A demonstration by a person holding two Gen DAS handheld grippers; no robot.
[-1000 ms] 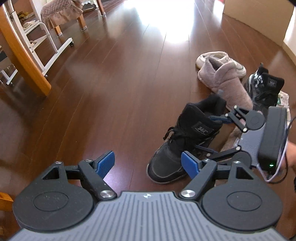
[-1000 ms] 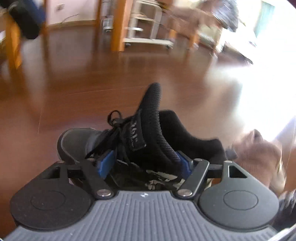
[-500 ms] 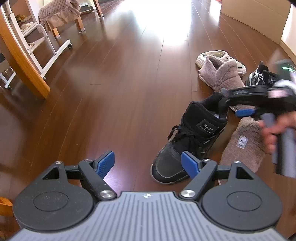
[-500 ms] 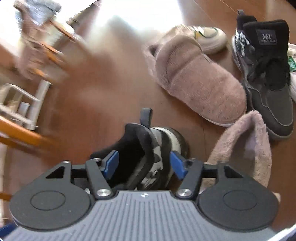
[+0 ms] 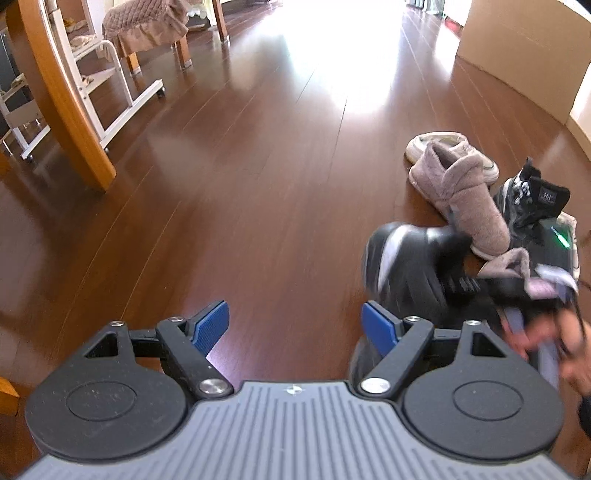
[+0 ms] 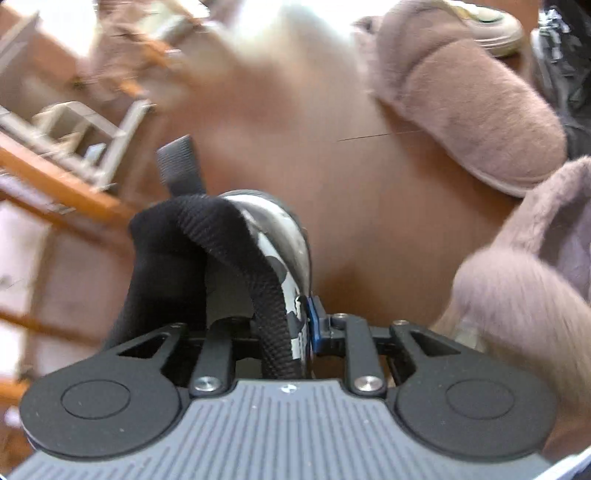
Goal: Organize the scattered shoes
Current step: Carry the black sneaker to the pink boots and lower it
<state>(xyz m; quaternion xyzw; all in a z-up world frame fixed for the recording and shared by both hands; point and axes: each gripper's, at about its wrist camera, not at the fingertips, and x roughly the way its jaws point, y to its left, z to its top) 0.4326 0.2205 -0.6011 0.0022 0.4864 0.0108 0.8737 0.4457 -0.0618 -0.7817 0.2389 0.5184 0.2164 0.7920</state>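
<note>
this is a room in a home, a living or dining area by the look of it. dark polished wooden floor [image 5: 229, 155] runs far back to a bright patch of daylight. at the far left stands a chair [image 5: 147, 26] draped with a quilted brown cover, and nearer on the left a curved wooden table leg [image 5: 70, 107] beside a white metal rack on castors [image 5: 107, 85]. everyday footwear lies on the floor at the right: a plush pink boot [image 5: 461, 192], a white sneaker [image 5: 432, 142], a black sneaker [image 5: 532, 199]. a large cardboard box [image 5: 517, 48] sits at the far right.
</note>
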